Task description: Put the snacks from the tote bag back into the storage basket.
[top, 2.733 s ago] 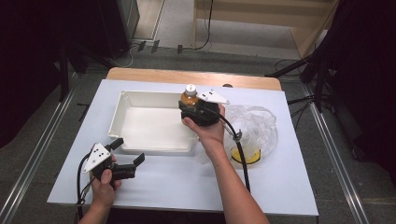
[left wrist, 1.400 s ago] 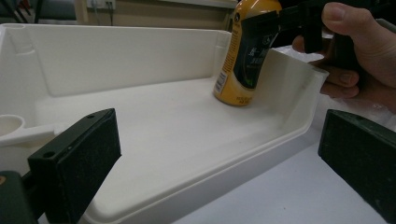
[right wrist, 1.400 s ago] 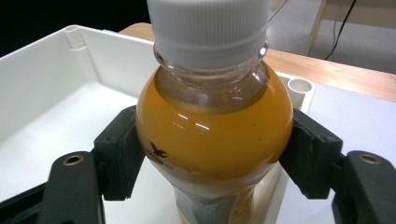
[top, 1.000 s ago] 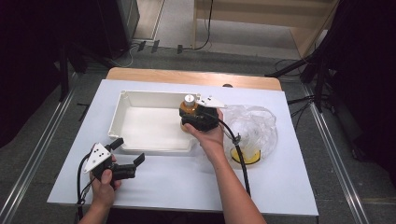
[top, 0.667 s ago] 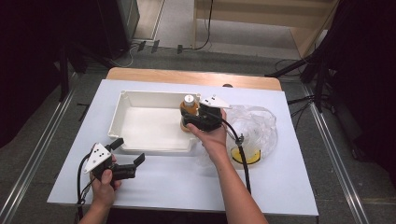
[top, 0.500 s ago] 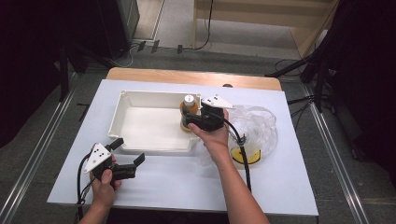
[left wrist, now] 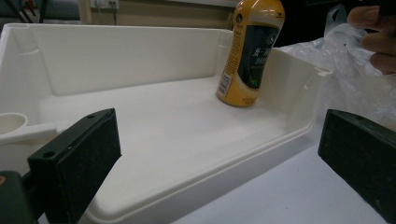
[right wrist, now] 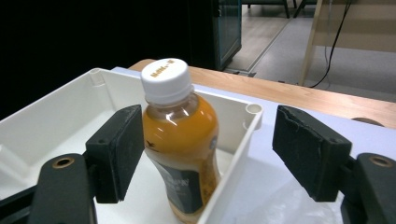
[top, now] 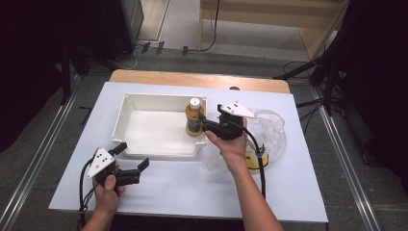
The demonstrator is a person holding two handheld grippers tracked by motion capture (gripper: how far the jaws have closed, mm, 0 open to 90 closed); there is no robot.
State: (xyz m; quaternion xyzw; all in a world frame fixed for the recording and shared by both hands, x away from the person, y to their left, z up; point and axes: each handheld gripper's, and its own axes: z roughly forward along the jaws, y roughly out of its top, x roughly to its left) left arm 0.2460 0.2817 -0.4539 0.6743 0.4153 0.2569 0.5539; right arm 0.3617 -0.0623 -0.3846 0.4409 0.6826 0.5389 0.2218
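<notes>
An orange drink bottle point(top: 193, 118) with a white cap stands upright inside the right end of the white tray point(top: 159, 99). My right gripper point(top: 204, 124) is open just to the bottle's right, over the tray's right wall. In the right gripper view the bottle point(right wrist: 182, 140) stands between the spread jaws of the right gripper point(right wrist: 215, 154), close to the left one, with a gap on both sides. My left gripper point(top: 132, 156) is open near the tray's front left corner, holding nothing. In the left gripper view the left gripper point(left wrist: 219, 154) faces the tray point(left wrist: 130, 60) and the bottle point(left wrist: 252, 51).
A crumpled clear plastic bag point(top: 269, 127) lies right of the tray, with something yellow point(top: 251, 162) inside it. The table's wooden far edge point(top: 197, 81) runs behind the tray. The white tabletop point(top: 192, 187) in front is bare.
The right gripper lowered the bottle into the tray's right end, opened and drew back a little to the right. The left gripper stayed put.
</notes>
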